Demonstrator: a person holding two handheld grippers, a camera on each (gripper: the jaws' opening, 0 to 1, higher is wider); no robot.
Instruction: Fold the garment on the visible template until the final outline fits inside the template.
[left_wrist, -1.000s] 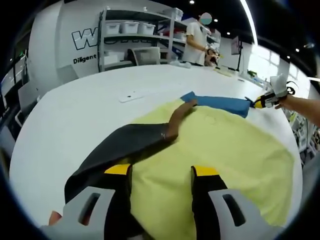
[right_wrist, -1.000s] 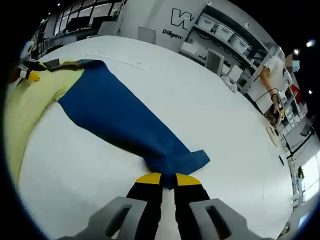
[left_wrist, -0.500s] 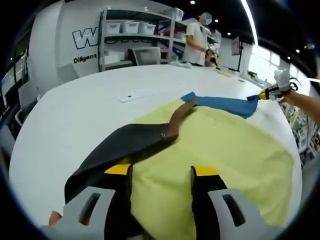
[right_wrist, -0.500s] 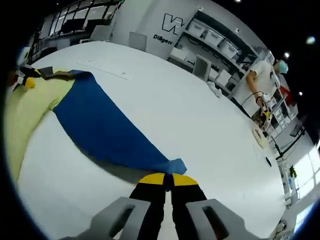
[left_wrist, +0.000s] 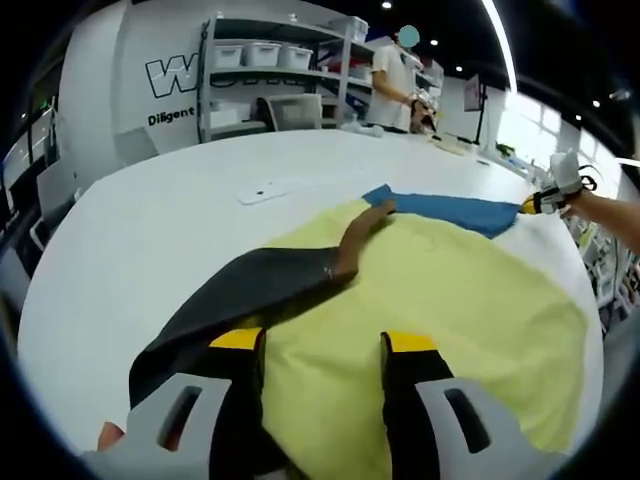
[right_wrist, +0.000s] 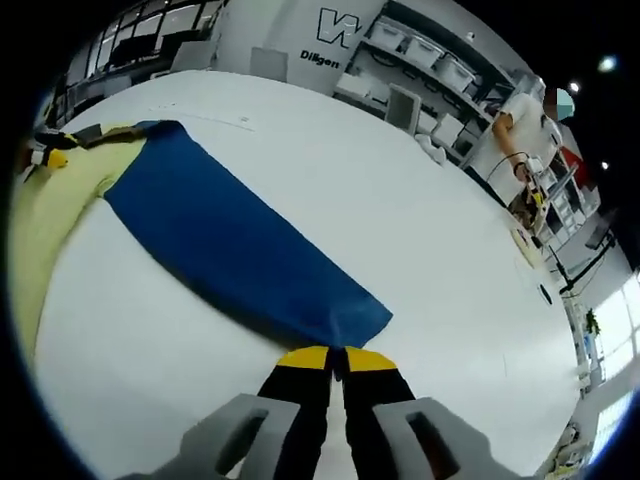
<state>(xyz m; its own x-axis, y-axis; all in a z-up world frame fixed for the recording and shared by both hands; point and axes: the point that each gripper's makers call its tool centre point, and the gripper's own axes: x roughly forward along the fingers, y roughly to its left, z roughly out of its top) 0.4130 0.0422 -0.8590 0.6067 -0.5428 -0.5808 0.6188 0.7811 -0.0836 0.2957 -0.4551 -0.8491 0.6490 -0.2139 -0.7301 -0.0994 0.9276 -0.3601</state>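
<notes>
**Blue sleeve drawn out flat**

The white table (right_wrist: 430, 250) carries the garment (left_wrist: 450, 300), its yellow body spread wide. The blue sleeve (right_wrist: 220, 240), bunched a second ago, now lies long and smooth. The right gripper (right_wrist: 330, 358) sits closed at the cuff, seemingly pinching it. The left gripper (left_wrist: 312, 342) hovers parted over the yellow cloth, holding nothing. Folding hasn't started.

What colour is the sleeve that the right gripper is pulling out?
Blue sleeve, clearest in the right gripper view.
</notes>
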